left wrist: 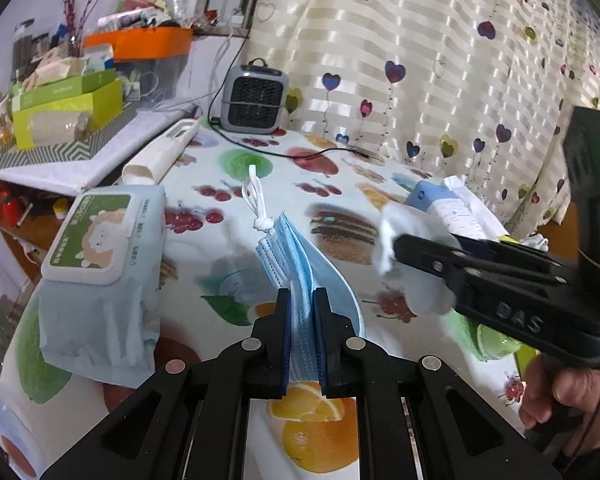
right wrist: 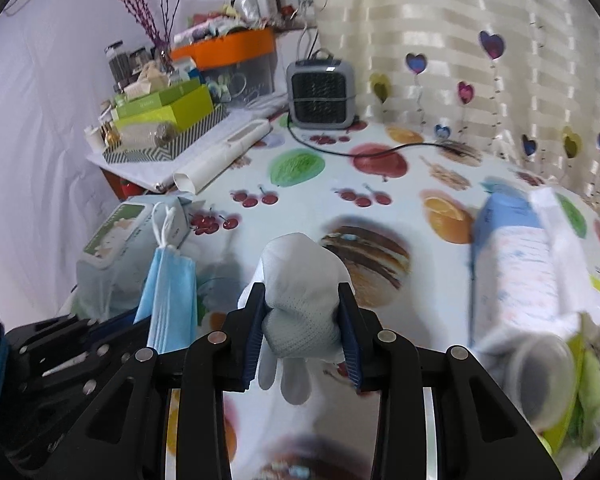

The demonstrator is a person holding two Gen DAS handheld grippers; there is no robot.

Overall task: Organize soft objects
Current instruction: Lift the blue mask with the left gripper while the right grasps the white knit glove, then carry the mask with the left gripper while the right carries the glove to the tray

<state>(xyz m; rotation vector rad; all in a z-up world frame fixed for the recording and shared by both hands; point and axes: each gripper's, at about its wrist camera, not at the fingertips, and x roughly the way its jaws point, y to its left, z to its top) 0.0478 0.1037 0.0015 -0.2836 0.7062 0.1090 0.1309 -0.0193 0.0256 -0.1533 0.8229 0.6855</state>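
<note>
We see the right gripper clenching a crumpled white glove, its fingers dangling below. Our left gripper pinches folded blue face masks; the right edge blurs.

I see a table in a fruit-print cloth, small grey heater at its far edge, black cord trailing right of the heater, wipes pack and white tube left of the heater, blue-and-white pack nearer, right of it.

Middle of the desk is wide open, plenty of room to pass through. Left side's blocked by the wipes pack and a white tube. A heater and its cord sit at the back, and a blue-white pack crowds the right.
</note>
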